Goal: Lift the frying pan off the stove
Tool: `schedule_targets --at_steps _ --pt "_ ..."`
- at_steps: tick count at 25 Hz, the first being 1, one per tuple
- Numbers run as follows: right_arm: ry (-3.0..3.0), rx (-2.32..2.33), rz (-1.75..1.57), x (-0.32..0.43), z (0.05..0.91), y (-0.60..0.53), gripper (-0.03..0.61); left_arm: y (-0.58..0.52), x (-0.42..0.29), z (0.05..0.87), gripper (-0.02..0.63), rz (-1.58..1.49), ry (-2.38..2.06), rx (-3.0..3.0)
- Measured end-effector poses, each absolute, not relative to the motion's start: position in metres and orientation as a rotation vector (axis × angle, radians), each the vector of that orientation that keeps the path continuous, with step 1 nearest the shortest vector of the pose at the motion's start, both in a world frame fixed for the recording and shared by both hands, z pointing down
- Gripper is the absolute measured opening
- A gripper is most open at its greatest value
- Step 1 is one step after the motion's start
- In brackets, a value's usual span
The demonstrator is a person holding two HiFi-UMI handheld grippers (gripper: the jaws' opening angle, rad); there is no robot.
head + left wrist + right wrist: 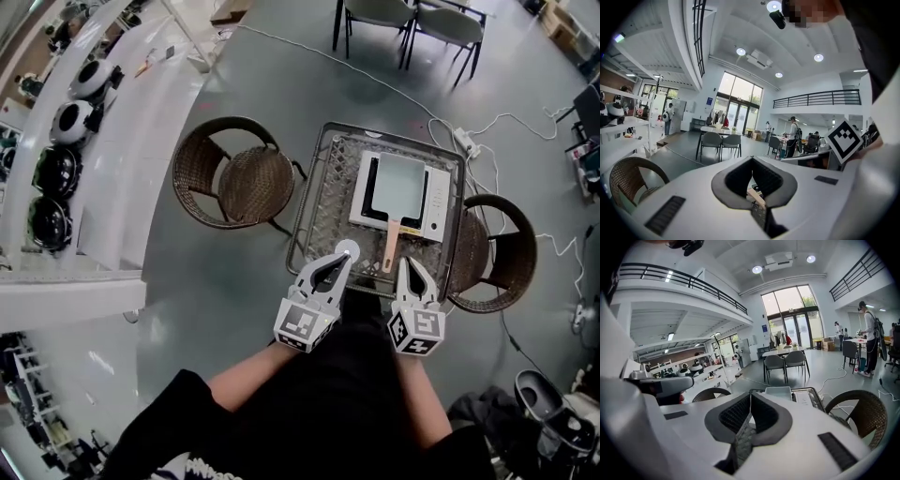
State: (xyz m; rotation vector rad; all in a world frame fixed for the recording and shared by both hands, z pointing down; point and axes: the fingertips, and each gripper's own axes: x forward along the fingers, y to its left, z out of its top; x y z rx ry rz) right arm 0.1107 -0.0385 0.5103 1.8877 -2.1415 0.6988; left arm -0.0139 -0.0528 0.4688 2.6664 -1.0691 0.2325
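White left hand-held gripper (343,257), white right hand-held gripper (405,264); dark ribbed pads (737,416); black-white marker cubes (305,324); black sleeves (183,408).

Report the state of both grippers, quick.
Left gripper: closed, holding nothing.
Right gripper: closed, holding nothing.

Low in the left gripper view, the left claw (752,158) hid all but a handle strip of the frying pan (756,196).
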Motion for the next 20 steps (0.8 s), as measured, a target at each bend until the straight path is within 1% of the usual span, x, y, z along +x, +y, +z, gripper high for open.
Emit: schedule_targets --at_steps 10,15,20 --pt "-2.086 1.810 0.879 0.129 0.560 -0.085 0.032 -0.092 0.020 0.496 0.014 0.300 -1.046 2.612" --pt "-2.059 1.730 0.848 0.129 0.585 -0.099 0.034 -0.105 0.032 0.506 0.014 0.315 -1.027 2.592" --pt "-2.046 1.694 0.907 0.132 0.611 -0.108 0.034 -0.112 0.038 0.516 0.014 0.333 -1.015 2.578"
